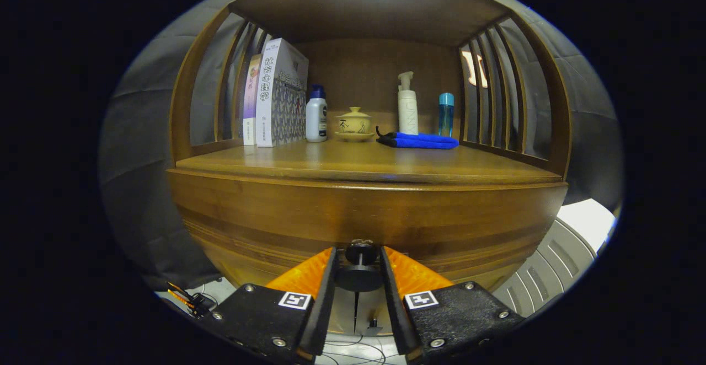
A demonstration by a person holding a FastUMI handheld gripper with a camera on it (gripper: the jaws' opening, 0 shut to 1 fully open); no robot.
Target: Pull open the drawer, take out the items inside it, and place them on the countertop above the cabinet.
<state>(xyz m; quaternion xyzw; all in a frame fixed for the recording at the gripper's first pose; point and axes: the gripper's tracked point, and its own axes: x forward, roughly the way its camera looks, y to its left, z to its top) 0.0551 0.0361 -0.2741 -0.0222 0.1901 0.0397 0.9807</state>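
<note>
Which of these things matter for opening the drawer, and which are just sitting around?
For the job: drawer knob between the gripper fingers, drawer front, countertop.
Just there: books, white bottle, lidded cup, pump bottle, blue cloth.

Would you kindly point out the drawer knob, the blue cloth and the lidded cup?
drawer knob (359, 277), gripper view, on its round head between the fingers.
blue cloth (424, 141), gripper view, on its folded top.
lidded cup (353, 121), gripper view, on its body.

In the upper left of the frame we read 社会心理学 down the spine of the white book (265, 97). The brushed characters on the lidded cup (353, 123) at centre are probably too small to read. At the bottom, each finger of the gripper (358, 252), pinched on the drawer knob (359, 281), carries a square black-and-white marker.
</note>
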